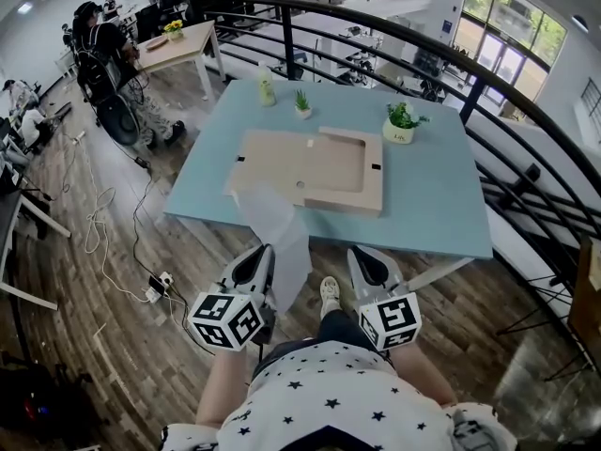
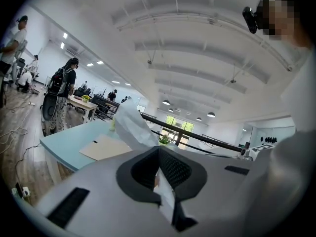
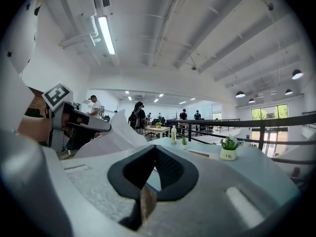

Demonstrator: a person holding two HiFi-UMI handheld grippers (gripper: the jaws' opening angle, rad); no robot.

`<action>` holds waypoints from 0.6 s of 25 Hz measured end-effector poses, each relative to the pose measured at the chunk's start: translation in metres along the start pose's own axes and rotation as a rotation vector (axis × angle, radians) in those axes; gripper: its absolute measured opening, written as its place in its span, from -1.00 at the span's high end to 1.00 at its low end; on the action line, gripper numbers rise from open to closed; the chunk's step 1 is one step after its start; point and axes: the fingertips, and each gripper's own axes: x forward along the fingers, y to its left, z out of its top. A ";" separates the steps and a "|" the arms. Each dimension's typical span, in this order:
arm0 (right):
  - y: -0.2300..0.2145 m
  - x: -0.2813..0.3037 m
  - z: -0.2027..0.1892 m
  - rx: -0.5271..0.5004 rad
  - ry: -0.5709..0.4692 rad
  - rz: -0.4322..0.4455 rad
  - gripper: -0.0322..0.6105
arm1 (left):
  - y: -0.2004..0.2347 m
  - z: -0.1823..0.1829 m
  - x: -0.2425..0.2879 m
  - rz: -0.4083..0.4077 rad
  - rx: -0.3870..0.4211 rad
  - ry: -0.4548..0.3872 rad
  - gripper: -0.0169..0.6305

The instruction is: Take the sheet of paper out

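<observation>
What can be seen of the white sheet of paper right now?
The sheet of paper is white, thin and creased, curling rather than flat. One end is pinched in the shut left gripper, in front of the person. The rest reaches loosely up toward the near edge of the blue table. It is out of the brown cardboard folder lying open there. Nothing else holds it.

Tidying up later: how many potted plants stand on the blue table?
2. A small plant at the far edge beside the bottle; a bigger plant in a white pot further right.
</observation>
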 end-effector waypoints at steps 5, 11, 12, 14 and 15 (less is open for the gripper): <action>-0.003 0.004 0.004 0.019 0.001 0.011 0.88 | 0.000 0.001 -0.001 0.012 0.001 -0.013 0.94; -0.004 0.012 0.011 0.007 0.003 0.040 0.88 | -0.003 -0.002 -0.002 0.013 -0.015 -0.013 0.94; -0.005 0.012 0.010 0.014 0.003 0.034 0.88 | -0.004 -0.002 0.000 0.011 -0.014 -0.012 0.94; -0.008 0.012 0.008 0.026 0.003 0.022 0.88 | -0.007 -0.002 0.006 0.004 -0.010 -0.010 0.94; -0.008 0.012 0.007 0.030 0.001 0.018 0.88 | -0.007 -0.001 0.009 0.001 -0.009 -0.010 0.94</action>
